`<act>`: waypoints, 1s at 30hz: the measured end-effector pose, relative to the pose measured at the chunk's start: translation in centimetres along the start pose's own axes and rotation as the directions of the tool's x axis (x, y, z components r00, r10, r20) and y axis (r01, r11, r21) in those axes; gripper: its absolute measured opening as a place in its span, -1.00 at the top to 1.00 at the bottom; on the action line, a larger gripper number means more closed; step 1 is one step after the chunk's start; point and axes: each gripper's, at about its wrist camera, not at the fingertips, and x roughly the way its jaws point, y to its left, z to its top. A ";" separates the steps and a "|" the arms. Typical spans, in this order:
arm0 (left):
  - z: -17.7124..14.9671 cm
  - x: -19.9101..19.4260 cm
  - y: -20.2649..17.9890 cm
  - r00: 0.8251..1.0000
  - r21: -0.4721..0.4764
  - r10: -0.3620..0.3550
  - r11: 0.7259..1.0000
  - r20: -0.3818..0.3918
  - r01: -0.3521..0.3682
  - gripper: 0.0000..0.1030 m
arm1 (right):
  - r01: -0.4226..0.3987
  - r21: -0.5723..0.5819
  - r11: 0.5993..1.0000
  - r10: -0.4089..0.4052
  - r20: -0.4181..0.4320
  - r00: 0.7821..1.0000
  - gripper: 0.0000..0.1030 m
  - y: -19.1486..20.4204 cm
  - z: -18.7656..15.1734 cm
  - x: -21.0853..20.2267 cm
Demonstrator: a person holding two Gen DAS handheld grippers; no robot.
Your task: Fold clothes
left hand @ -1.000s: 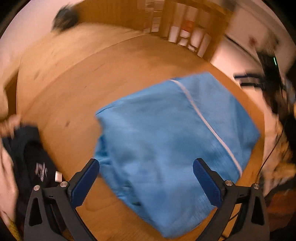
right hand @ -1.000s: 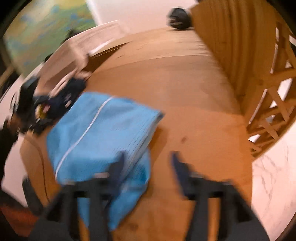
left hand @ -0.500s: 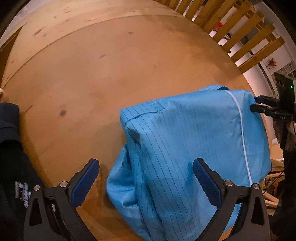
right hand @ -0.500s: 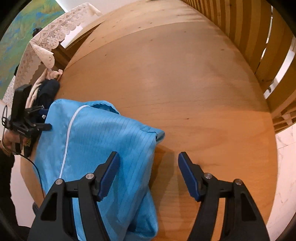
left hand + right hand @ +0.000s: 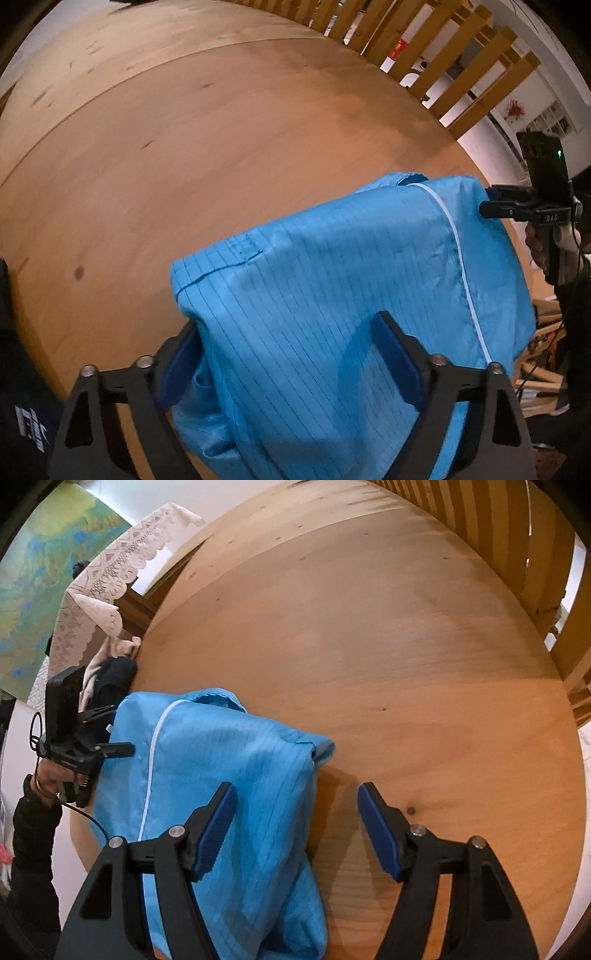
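The blue garment (image 5: 332,295), already folded into a compact bundle at the near edge of the wooden table (image 5: 184,147), is being straddled by the closing left gripper (image 5: 291,365), while the right gripper (image 5: 295,827) is being held open over its edge, gripping nothing.

Folded blue garment (image 5: 229,775) on round wooden table (image 5: 406,646), right gripper (image 5: 295,812) jaws apart

A bright blue garment (image 5: 332,302) with thin dark pinstripes and one white piped seam lies folded into a bulky, puffed bundle at the near edge of the round wooden tabletop (image 5: 221,147).
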 end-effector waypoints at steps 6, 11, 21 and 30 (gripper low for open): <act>1.1 1.3 0.1 1.000 -0.001 -0.011 1.000 0.021 0.011 -0.17 | -0.002 -0.084 0.996 0.003 0.019 1.000 -0.30 1.9 0.1 1.1; 0.9 1.2 0.4 0.996 0.007 -0.067 0.998 0.053 0.066 0.20 | -0.074 -0.071 0.995 0.074 0.005 0.997 0.66 2.5 -0.1 2.9; 0.5 1.2 1.2 0.951 -0.089 -0.261 0.957 0.165 0.278 0.63 | -0.173 -0.037 0.984 0.175 0.059 0.983 0.81 2.4 -1.1 1.4; 1.8 2.7 0.6 0.964 -0.107 -0.248 0.960 0.098 0.258 0.44 | -0.148 -0.049 0.988 0.148 -0.002 0.989 0.31 2.4 -0.8 2.5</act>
